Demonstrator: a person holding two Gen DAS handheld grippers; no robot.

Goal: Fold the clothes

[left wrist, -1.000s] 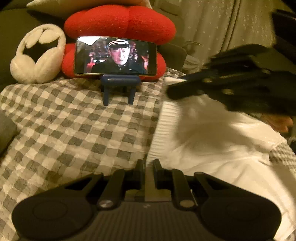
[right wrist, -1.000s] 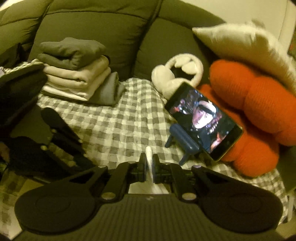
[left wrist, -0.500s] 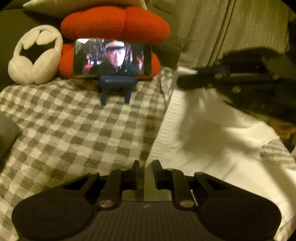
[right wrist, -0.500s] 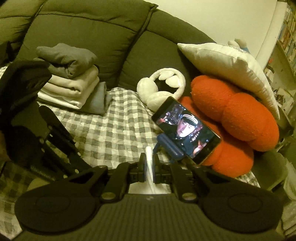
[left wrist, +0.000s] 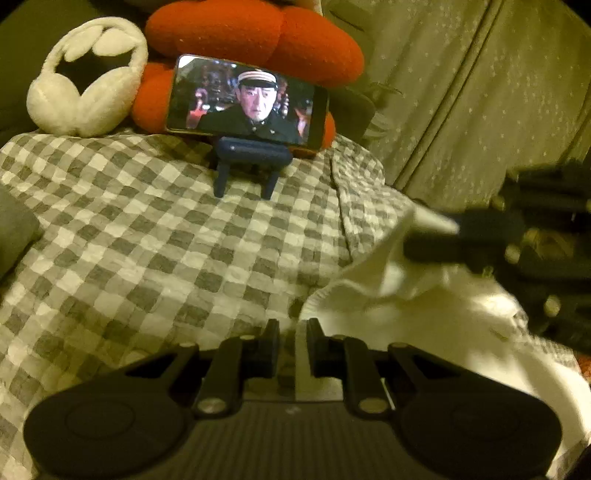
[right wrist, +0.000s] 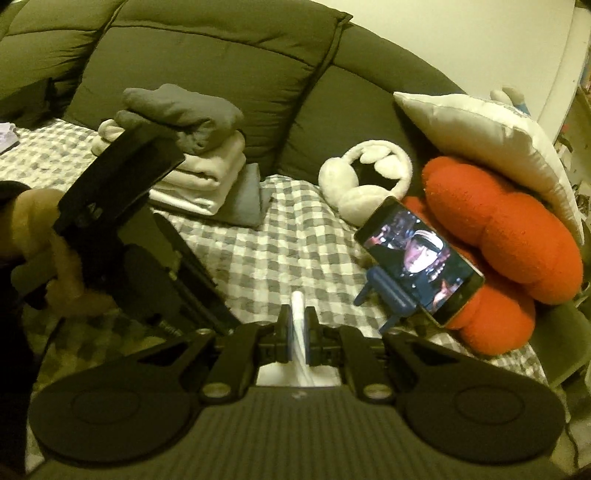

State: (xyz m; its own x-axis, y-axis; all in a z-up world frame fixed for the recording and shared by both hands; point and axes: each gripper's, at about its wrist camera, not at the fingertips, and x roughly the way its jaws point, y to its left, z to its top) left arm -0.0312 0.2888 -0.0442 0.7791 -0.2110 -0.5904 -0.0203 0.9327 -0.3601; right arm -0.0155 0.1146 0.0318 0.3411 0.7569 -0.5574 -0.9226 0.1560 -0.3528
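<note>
A white garment [left wrist: 424, 332] lies bunched on the checkered cover [left wrist: 147, 240], at the right of the left wrist view. My left gripper [left wrist: 292, 330] sits at the garment's near left edge. Its fingers stand a narrow gap apart, shut on that edge. My right gripper [right wrist: 297, 325] is shut on a strip of the white garment [right wrist: 297, 306]. In the left wrist view the right gripper [left wrist: 417, 247] comes in blurred from the right, holding a corner lifted off the cover. A hand [right wrist: 62, 266] grips the left gripper's handle in the right wrist view.
A phone [left wrist: 247, 101] playing video stands on a blue stand, backed by a red cushion [left wrist: 251, 33] and white earmuffs [left wrist: 85, 77]. A stack of folded clothes [right wrist: 195, 162] rests against the dark sofa back [right wrist: 207, 55]. A white pillow [right wrist: 487, 136] lies on the red cushion.
The right gripper has drawn the garment's far corner toward me and lower, and the flat white cloth now bunches up. Both grippers have stayed shut.
</note>
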